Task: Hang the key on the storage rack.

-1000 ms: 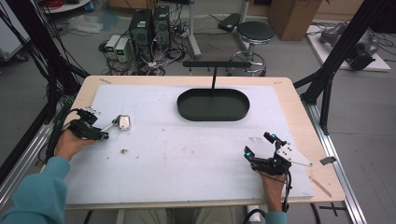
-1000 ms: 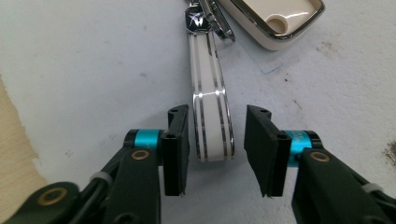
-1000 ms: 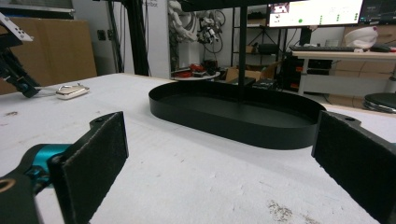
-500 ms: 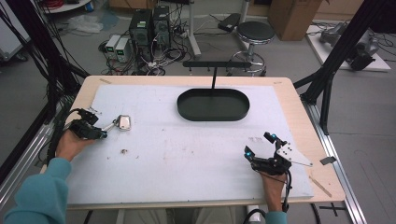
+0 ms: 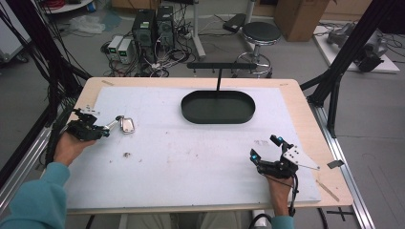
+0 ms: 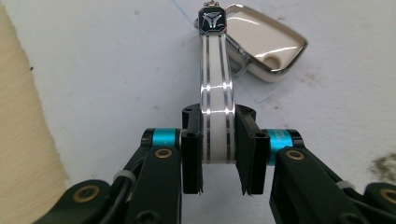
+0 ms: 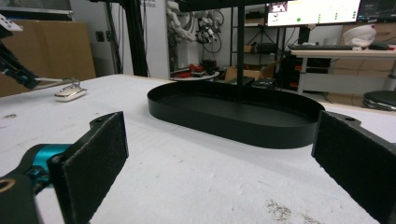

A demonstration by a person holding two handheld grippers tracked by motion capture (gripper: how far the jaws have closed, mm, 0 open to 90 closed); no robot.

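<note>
Left gripper sits at the left side of the table, held in the person's left hand. In the left gripper view its jaws are clamped on the near end of a white strap with two dark stripes; the pads press both edges of the strap. The strap runs away from the gripper to a small dark clasp with a three-pointed emblem. Beside the clasp, joined by a thin ring, lies a cream key fob with a chrome rim. The fob rests on the white table cover; in the high view it lies just past the gripper tips.

Right gripper is at the front right of the table, in the person's right hand. Jaws spread wide, nothing between them; in the right gripper view the two black pads stand far apart.

Black oval tray stands at the table's far centre, with a thin black post carrying a crossbar behind it. Tray interior looks bare. Small dark speck of debris on the cover, near the left gripper.
</note>
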